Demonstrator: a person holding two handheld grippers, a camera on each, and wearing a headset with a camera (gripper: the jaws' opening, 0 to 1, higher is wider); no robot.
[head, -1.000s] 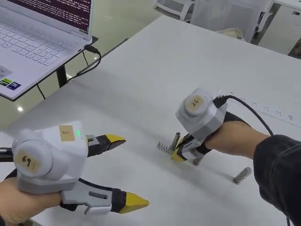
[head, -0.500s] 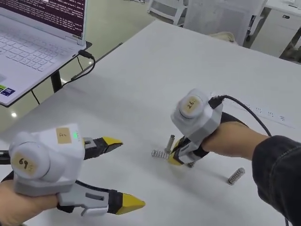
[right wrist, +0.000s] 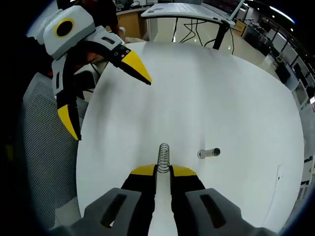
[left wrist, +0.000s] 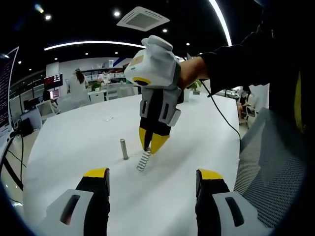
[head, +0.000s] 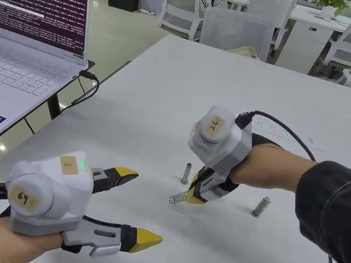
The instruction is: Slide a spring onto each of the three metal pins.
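One short metal pin point(head: 186, 173) stands upright on the white table point(head: 164, 98). My right gripper point(head: 193, 196) is just to its near side, shut on one end of a spring point(head: 178, 197) that sticks out sideways low over the table. In the right gripper view the spring point(right wrist: 163, 155) points ahead from the closed jaws, with the pin point(right wrist: 209, 153) off to the right. A second spring point(head: 261, 206) lies loose behind the right hand. My left gripper point(head: 140, 207) hovers open and empty at the near left. In its view the pin point(left wrist: 124, 148) and the spring point(left wrist: 143, 160) are ahead.
An open laptop point(head: 33, 49) stands on a stand at the far left, with a black cable point(head: 88, 82) hanging beside the table edge. A black cable point(head: 285, 129) runs from the right gripper across the table. Chairs point(head: 230, 27) stand beyond the far edge.
The right gripper has drawn the spring from beside the pin toward the near side, leaving a gap. The head camera has shifted. The left gripper has stayed open.
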